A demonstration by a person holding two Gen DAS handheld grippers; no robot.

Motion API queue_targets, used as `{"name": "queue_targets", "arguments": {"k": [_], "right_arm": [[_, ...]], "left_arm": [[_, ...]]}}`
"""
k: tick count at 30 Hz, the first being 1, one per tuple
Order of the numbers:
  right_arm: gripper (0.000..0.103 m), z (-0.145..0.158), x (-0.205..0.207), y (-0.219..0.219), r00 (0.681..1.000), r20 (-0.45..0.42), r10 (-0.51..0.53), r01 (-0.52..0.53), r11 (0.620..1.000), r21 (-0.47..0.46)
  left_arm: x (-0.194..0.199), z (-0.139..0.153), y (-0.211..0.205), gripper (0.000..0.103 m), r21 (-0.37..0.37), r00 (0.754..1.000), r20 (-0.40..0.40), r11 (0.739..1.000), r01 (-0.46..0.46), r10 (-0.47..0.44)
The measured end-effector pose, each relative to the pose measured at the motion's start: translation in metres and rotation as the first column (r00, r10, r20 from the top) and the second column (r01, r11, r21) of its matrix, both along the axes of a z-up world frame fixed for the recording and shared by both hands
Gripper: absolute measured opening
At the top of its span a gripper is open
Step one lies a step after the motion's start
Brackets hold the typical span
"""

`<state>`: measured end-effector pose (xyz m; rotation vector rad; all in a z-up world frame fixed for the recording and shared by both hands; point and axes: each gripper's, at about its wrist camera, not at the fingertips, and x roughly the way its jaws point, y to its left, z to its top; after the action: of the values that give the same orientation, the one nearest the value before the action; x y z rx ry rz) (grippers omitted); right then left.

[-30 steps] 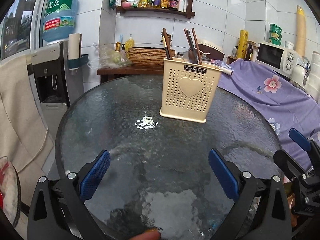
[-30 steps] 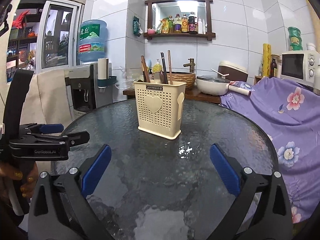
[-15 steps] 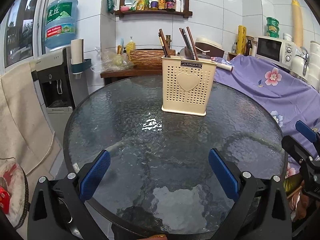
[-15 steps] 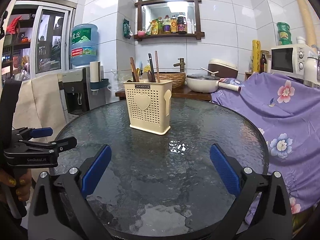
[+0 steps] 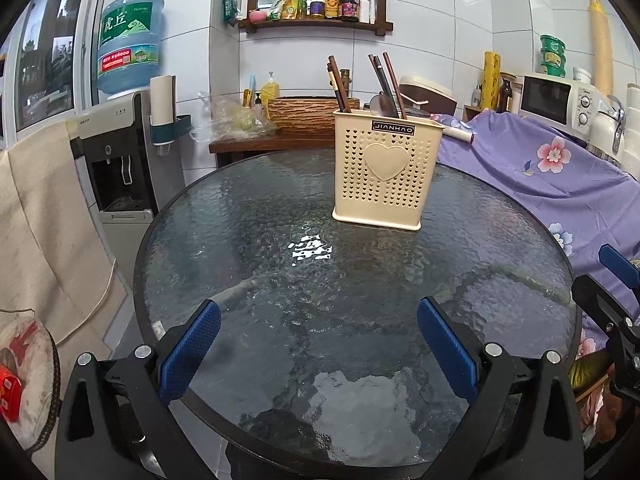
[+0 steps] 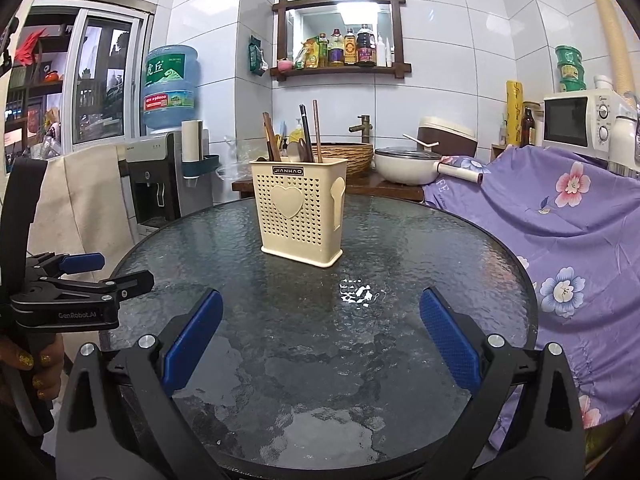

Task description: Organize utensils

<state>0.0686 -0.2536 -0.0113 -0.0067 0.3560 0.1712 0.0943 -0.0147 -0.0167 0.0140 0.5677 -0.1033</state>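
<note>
I hold my left gripper and right gripper spread wide and empty above the near edge of the round glass table. The cream utensil holder stands upright further back, with chopsticks and a spoon inside; nothing seems left to sort.

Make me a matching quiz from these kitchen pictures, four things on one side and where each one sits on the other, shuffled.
Things:
1. utensil holder
2. sauce bottles
3. water jug
4. chopsticks

Places:
A. on the wooden wall shelf
B. standing inside the holder
C. on the round glass table
D. on top of the dispenser

Pairs: 1-C, 2-A, 3-D, 4-B
</note>
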Motion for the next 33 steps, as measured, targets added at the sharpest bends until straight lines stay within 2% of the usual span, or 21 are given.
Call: {"name": "queue_targets", "arguments": {"k": [33], "right_arm": [[0.097,-0.007,0.013,0.005,0.999,-0.039,0.016,-0.016,1.000,-0.006]], "left_arm": [[0.008,-0.005,-0.009,0.097,0.031,1.000,-0.011,1.000,0.004,-0.004]]}}
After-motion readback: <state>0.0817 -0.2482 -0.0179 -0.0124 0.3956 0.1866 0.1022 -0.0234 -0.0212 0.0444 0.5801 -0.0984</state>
